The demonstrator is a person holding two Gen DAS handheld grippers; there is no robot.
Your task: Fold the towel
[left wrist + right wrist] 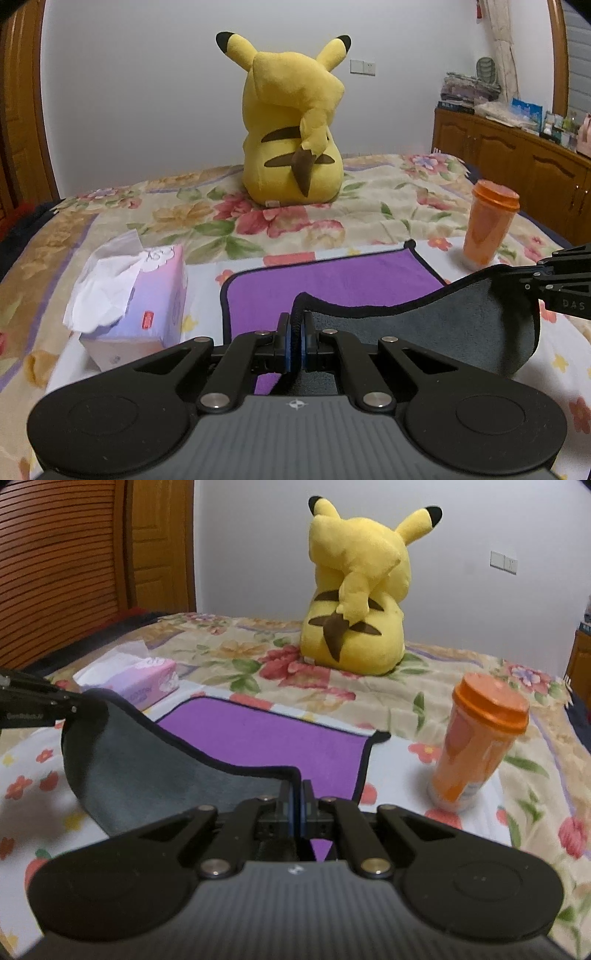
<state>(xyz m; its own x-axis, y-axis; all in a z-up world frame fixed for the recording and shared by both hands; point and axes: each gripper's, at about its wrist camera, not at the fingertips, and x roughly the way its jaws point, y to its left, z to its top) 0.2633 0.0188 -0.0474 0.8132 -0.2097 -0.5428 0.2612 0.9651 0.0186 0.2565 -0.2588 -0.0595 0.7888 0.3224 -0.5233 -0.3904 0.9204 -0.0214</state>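
left gripper (294,334): matte black linkage arms, blue pads — clamped together on a near corner of the towel, its black piping pinched between the pads.
right gripper (298,810): same build, pads pressed onto the other near corner; in the left wrist view it comes in from the right edge, gripping the hem.
towel (332,280): soft microfibre, purple on one face, grey on the other, black bound edge, rounded corners. Near edge is lifted off the bed and sags in a curve between the two grippers, grey face showing; far part lies flat, purple face up.
bedspread (229,218): floral print cloth, reds, greens and beige, slightly wrinkled; the towel rests on it.
tissue box (140,306): soft lilac pack, rectangular, white tissue bunched out of the top — just beside the towel's left edge.
cup (476,746): orange translucent plastic tumbler with ribbed orange lid, upright, near the towel's far right corner but apart from it.
plush (291,122): yellow, fuzzy, black-tipped ears, brown back stripes, sitting beyond the towel, back to both cameras.
cabinet (517,155): wooden, panelled doors, clutter on top, right of the bed.
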